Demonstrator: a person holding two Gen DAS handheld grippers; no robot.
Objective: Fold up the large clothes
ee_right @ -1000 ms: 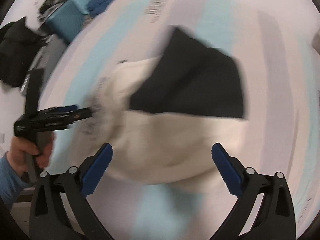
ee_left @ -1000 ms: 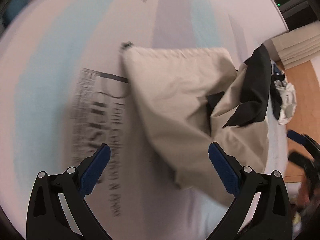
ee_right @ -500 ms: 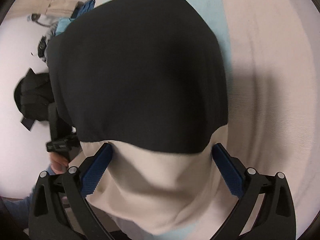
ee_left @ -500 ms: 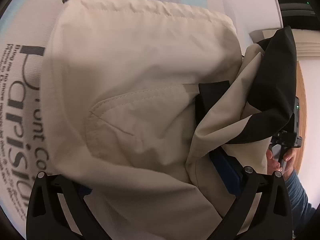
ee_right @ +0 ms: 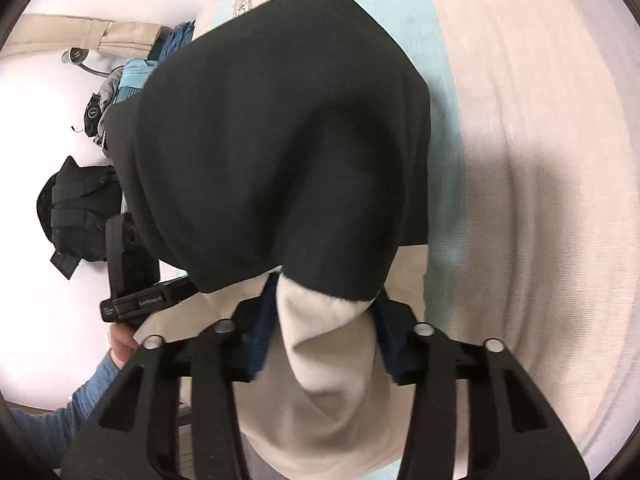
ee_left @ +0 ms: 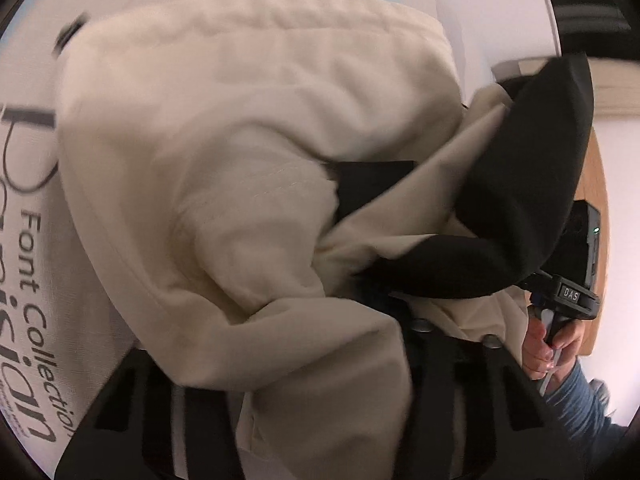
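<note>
Cream-and-black fabric garment [ee_left: 248, 152] bunching between both grippers: left gripper [ee_left: 280, 344] clamping near cream edge, right gripper [ee_right: 324, 332] just closing, pinching cream-black fold, bulk lying far side.

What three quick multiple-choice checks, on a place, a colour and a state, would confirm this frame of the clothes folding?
1. Where does the garment lie?
A. On a printed bedsheet
B. On a wooden chair
C. In a basket

2. What colours is the garment?
A. Red and white
B. Cream and black
C. All blue

3. How do the right gripper's fingers stand?
A. Wide open over bare sheet
B. Closed on a bunch of cloth
C. Closed on a hanger

Answers:
1 A, the garment rests on the bedsheet with lettering.
2 B, a cream body with black panels shows in both views.
3 B, the right gripper has just been closing, and its blue fingers pinch a cream fold.
</note>
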